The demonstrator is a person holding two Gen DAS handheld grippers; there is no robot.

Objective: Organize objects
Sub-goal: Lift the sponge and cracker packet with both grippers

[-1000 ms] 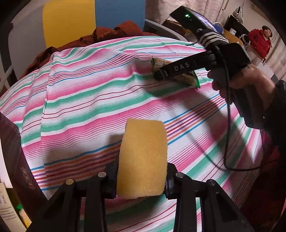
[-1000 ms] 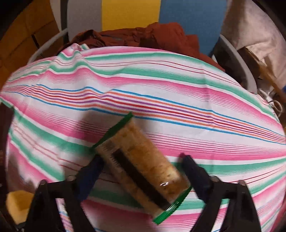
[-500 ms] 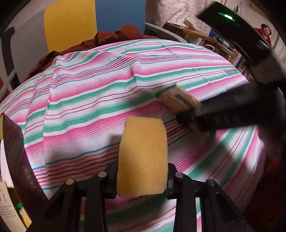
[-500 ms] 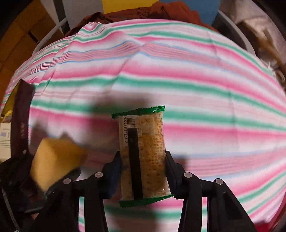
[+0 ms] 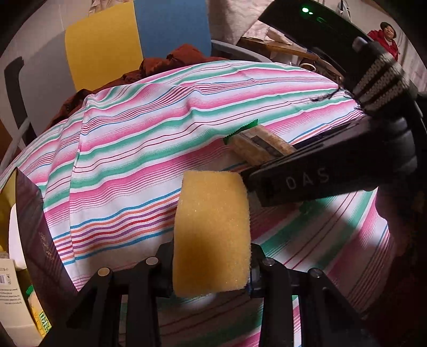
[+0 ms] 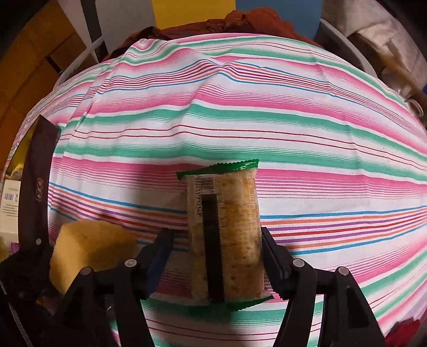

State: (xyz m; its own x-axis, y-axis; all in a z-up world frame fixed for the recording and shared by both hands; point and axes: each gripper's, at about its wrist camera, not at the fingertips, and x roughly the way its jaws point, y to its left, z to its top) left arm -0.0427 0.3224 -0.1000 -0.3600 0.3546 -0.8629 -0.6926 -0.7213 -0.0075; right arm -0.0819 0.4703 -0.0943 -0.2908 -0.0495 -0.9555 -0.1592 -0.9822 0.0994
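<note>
A yellow sponge (image 5: 210, 232) stands upright between the fingers of my left gripper (image 5: 210, 249), which is shut on it above the striped cloth (image 5: 133, 149). A clear cracker packet with green ends (image 6: 226, 235) lies lengthwise between the fingers of my right gripper (image 6: 217, 232). It leans on the right finger, and a gap shows cloth beside the left finger (image 6: 160, 256). In the left wrist view the packet (image 5: 261, 144) shows behind the right gripper's near finger (image 5: 307, 184). The sponge (image 6: 88, 248) sits just left of the right gripper.
A dark maroon box wall (image 5: 37, 240) stands at the table's left edge, with cartons and a white pack inside. The same wall (image 6: 37, 192) shows in the right wrist view. Rust-brown fabric (image 6: 240, 21) lies past the far edge. A person in red (image 5: 387, 34) stands far back.
My right gripper closed on the packet and carried it left and nearer, close beside the sponge. Its jaws now stand wider than half a second ago. My left gripper kept the sponge.
</note>
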